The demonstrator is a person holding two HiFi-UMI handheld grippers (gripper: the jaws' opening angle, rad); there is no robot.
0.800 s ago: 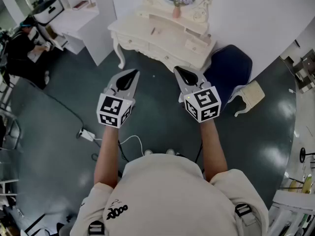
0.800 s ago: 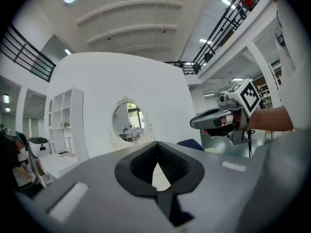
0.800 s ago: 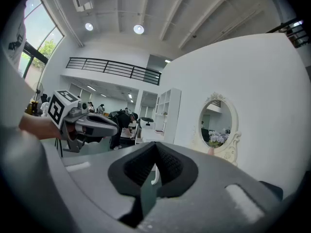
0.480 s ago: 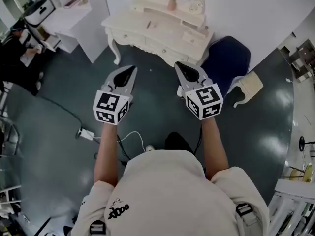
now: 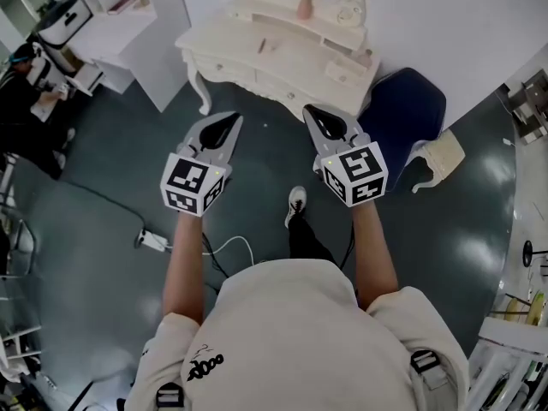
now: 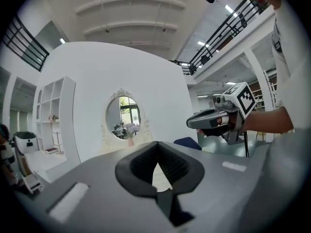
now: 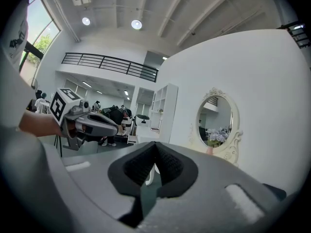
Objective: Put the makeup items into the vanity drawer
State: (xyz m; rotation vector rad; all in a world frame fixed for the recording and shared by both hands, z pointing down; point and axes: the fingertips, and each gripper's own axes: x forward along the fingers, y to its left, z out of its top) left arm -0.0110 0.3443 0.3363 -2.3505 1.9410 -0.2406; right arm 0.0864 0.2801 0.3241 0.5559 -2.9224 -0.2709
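So far nothing is stowed: the left gripper (image 5: 229, 125) and right gripper (image 5: 312, 116) both have their jaws together on nothing, well short of the cream vanity (image 5: 300, 58). A slim pinkish item (image 5: 263, 46) lies on the vanity top. The drawers look unopened, so the approach, opening and loading are all left to do.

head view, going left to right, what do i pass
seated person → left tongs → right tongs → stool

Vanity (image 5: 282, 62) ahead; chair (image 5: 402, 114) at its right; mirror (image 6: 124, 116) atop.
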